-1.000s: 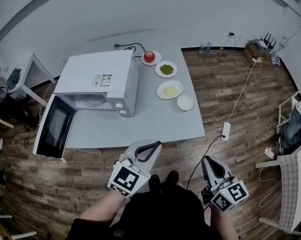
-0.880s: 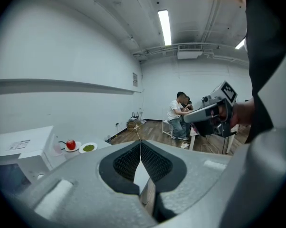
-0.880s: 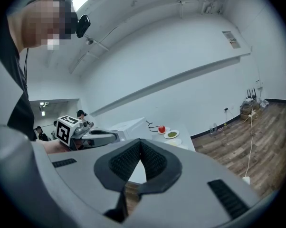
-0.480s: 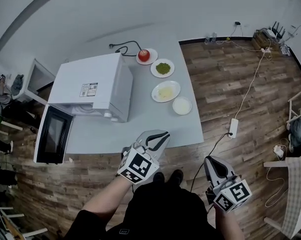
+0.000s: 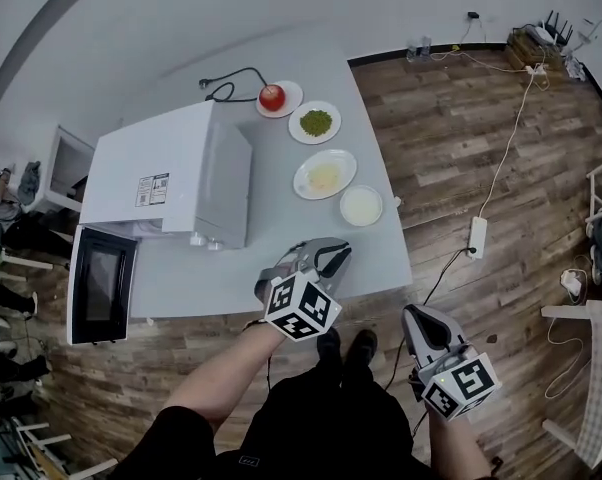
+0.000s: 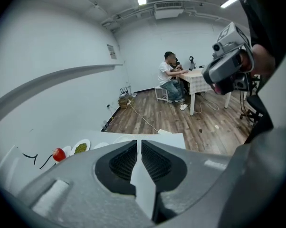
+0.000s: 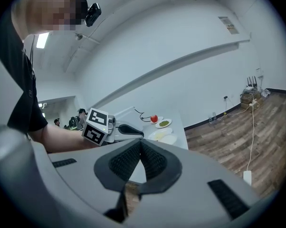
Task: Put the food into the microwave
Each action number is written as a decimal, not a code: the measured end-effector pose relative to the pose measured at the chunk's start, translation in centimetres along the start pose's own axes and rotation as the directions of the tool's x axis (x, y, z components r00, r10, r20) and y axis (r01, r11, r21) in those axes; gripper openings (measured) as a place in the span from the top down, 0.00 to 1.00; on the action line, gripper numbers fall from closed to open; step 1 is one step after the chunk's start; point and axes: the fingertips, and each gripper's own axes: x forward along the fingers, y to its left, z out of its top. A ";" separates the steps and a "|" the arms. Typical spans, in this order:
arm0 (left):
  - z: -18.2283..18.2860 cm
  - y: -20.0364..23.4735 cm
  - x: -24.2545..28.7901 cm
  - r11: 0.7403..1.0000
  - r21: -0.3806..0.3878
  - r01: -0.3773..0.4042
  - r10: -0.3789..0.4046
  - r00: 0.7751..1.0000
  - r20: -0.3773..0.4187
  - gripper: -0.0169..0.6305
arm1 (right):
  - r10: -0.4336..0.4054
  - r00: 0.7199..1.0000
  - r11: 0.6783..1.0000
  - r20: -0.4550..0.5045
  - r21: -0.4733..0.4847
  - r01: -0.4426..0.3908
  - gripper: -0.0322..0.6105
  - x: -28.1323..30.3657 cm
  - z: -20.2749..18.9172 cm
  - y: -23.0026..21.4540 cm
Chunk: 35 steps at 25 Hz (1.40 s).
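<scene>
the person stands at the near edge of the grey table (image 5: 231, 268) with a claw in each hand. the left claw (image 5: 333, 256) is shut tight with nothing in it. it hangs just over the table's near edge. the right claw (image 5: 414, 315) is shut and empty too, but it is off the table, over the wood floor.

the food sits in a row that runs away from the person, past the left claw. a white dish (image 5: 361, 205) is closest, then a plate of pale yellow food (image 5: 324, 175), then a plate of green food (image 5: 315, 122), then a red tomato (image 5: 272, 96) at the far end. the white microwave (image 5: 171, 178) is left of the row, and its door (image 5: 101, 283) hangs open at the far left.

i think the left claw is nearer the food. it would have to open and go forward and a bit right for the white dish, then carry it left, round to the microwave's open front.
</scene>
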 end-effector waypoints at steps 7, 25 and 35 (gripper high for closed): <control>-1.7 0.2 4.0 0.995 0.090 0.032 -0.027 0.998 -0.053 0.94 | -0.015 1.000 0.999 -0.006 -0.046 0.014 0.93 5.0 -1.7 -4.5; -5.8 0.8 12.4 0.949 0.301 0.098 -0.030 0.975 -0.222 0.81 | -0.032 0.999 0.999 -0.044 0.026 0.033 0.93 7.8 -4.8 -7.6; -6.7 0.7 13.6 0.899 0.429 0.087 0.045 0.956 -0.289 0.81 | -0.043 0.998 0.998 -0.036 0.048 0.045 0.93 7.2 -4.7 -8.2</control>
